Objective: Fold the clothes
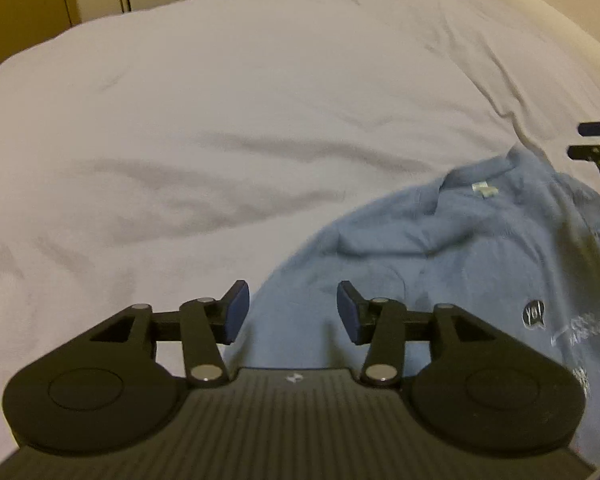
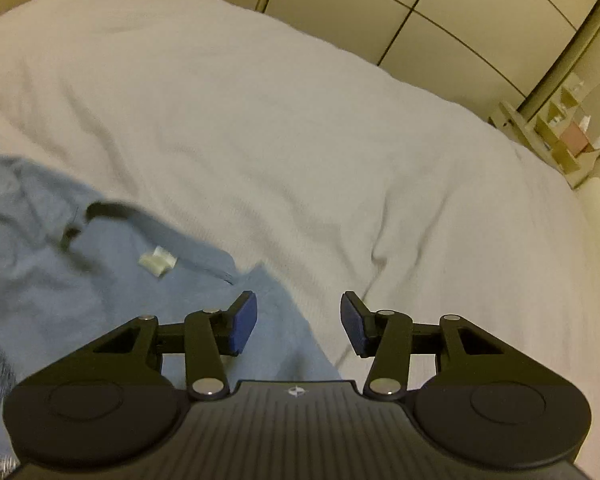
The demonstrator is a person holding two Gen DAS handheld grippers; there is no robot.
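A light blue cotton T-shirt [image 1: 452, 264] lies rumpled on the white textured bedspread [image 1: 220, 120], collar and small white neck label [image 1: 485, 190] facing up. The left gripper [image 1: 289, 312] hangs over the shirt's left edge, fingers apart and empty. The right gripper [image 2: 298, 323] hangs over the shirt's right edge near the collar, fingers likewise apart and empty. Judgement: folding has not begun. The next move calls for each gripper to pinch an edge and spread the shirt flat.

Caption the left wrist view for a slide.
Open left claw hovers over the edge of a rumpled blue T-shirt on a white bedspread.
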